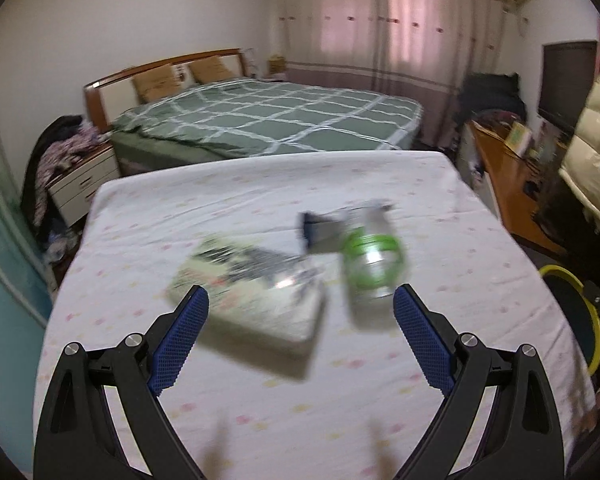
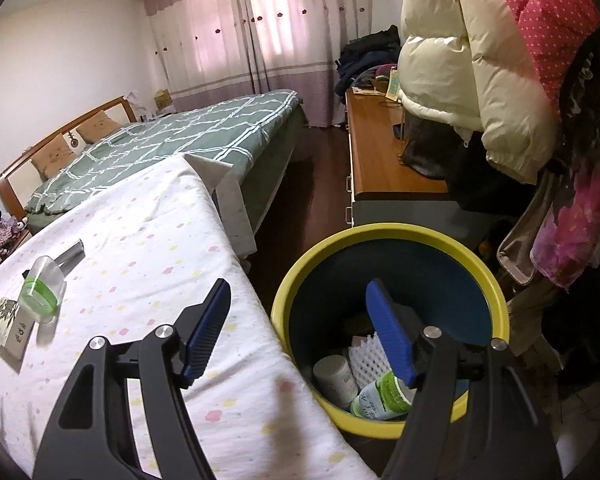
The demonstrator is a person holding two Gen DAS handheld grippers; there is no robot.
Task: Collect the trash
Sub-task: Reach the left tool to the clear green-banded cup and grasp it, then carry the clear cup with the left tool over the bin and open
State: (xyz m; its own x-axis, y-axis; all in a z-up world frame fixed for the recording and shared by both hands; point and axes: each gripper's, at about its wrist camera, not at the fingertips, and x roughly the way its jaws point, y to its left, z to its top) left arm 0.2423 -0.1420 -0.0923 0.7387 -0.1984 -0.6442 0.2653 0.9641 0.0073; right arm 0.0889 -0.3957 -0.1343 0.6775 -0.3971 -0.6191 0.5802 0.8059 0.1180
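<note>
- Across the lower half of the left wrist view, the left tongs (image 1: 300, 300) are spread wide and released, hovering over a desk (image 1: 440, 360) covered in a white cloth with pastel dots.
- Between and just beyond their blue tips lies a flat pale box (image 1: 252, 292), blurred, at the centre of the frame.
- Just right of the box a clear plastic bottle with a green label (image 1: 374, 262) lies on the cloth, with a dark-and-silver wrapper (image 1: 320, 228) touching its far end.
- At the right edge of that frame, part of the yellow-rimmed bin (image 1: 580, 312) shows beyond the desk.
- Low in the right wrist view, the right tongs (image 2: 298, 300) are also released and empty, one tip over the desk edge, the other over the bin.
- The bin sits on the floor right of centre, touching or just beside the desk.
- Inside it lie a white jar (image 2: 336, 376), a green-labelled bottle (image 2: 380, 396) and a piece of white foam mesh (image 2: 366, 360).
- Toward the left edge of this frame, the same box, bottle and wrapper rest on the cloth, well apart from the right tongs.
</note>
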